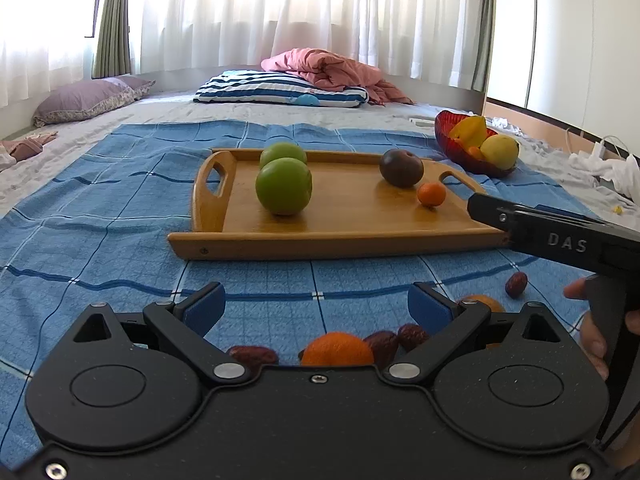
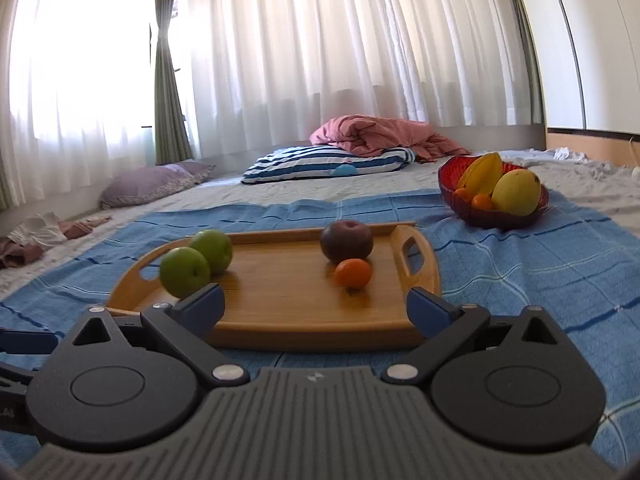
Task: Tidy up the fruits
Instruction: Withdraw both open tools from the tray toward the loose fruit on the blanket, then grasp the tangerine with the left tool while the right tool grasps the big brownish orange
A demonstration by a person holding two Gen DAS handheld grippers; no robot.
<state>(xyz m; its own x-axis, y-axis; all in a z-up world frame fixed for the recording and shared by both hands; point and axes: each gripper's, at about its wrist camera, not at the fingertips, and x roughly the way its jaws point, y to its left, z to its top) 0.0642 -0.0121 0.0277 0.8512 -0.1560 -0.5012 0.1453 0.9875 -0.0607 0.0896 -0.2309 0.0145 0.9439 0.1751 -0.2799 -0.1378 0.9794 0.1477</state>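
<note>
A wooden tray (image 1: 344,236) (image 2: 288,320) lies on a blue checked cloth (image 1: 80,264) and carries two green apples (image 1: 283,191) (image 2: 185,272), a dark plum (image 1: 401,168) (image 2: 346,241) and a small orange (image 1: 431,194) (image 2: 353,273). My left gripper (image 1: 316,304) is open and empty above the cloth, in front of the tray. Just below it lie an orange (image 1: 337,349) and several red dates (image 1: 253,354); another date (image 1: 516,284) lies to the right. My right gripper (image 2: 316,304) is open and empty before the tray's near edge; its body shows in the left wrist view (image 1: 560,236).
A red bowl (image 1: 472,156) (image 2: 492,216) with a yellow mango, starfruit and small oranges stands behind the tray to the right. Behind lie a striped pillow (image 1: 280,90), a pink quilt (image 1: 336,68), a purple pillow (image 1: 84,100) and white curtains.
</note>
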